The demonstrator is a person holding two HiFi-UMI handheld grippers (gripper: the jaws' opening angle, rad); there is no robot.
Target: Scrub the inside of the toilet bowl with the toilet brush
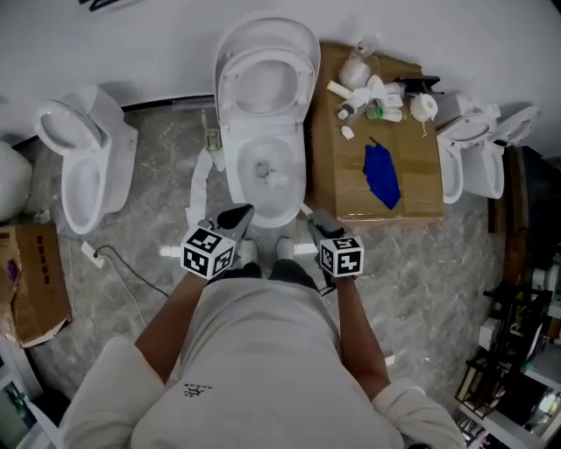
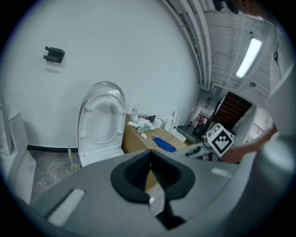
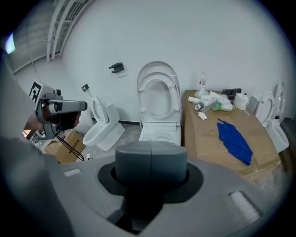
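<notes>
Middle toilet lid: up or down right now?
Up. The lid and seat stand raised behind the bowl, which is left exposed.

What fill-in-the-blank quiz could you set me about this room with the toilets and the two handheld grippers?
1. The lid of the middle toilet is ____ (raised or lowered).
2. The cloth lying on the cardboard box is ____ in colour.
3. The jaws of the right gripper are pressed ____, with nothing between them.
Missing words: raised; blue; together.
</notes>
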